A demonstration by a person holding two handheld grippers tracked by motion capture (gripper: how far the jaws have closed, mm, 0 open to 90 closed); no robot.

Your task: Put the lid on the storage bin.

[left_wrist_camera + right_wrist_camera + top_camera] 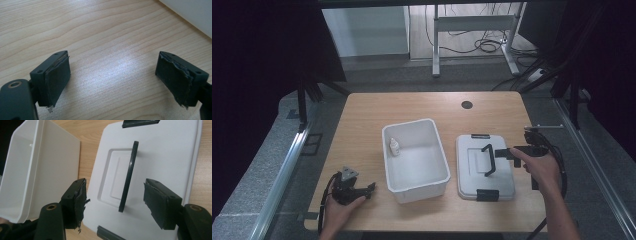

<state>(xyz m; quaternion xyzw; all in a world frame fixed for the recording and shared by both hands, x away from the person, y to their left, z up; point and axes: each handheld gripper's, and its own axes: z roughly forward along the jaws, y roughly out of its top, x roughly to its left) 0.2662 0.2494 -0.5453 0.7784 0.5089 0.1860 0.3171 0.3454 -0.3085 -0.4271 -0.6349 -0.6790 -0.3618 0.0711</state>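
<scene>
A white open bin [432, 182] stands mid-table with a small white bottle [394, 146] inside, against its left wall. To its right lies the white lid [472, 175], flat, with black clips and a black handle [488, 160] standing up. My right gripper [503, 153] hovers over the lid, open. In the right gripper view, the right gripper [115, 195] straddles the near end of the handle [128, 176] on the lid [162, 155] without touching it; the bin [37, 170] is at left. My left gripper [371, 188] rests open near the front left edge; the left gripper [112, 77] holds nothing over bare wood.
The wooden table [362, 120] has a dark cable hole [467, 104] at the back. A corner of the bin's wall [192, 12] shows in the left gripper view. Metal rails run along both sides of the table, and a desk frame with cables stands beyond.
</scene>
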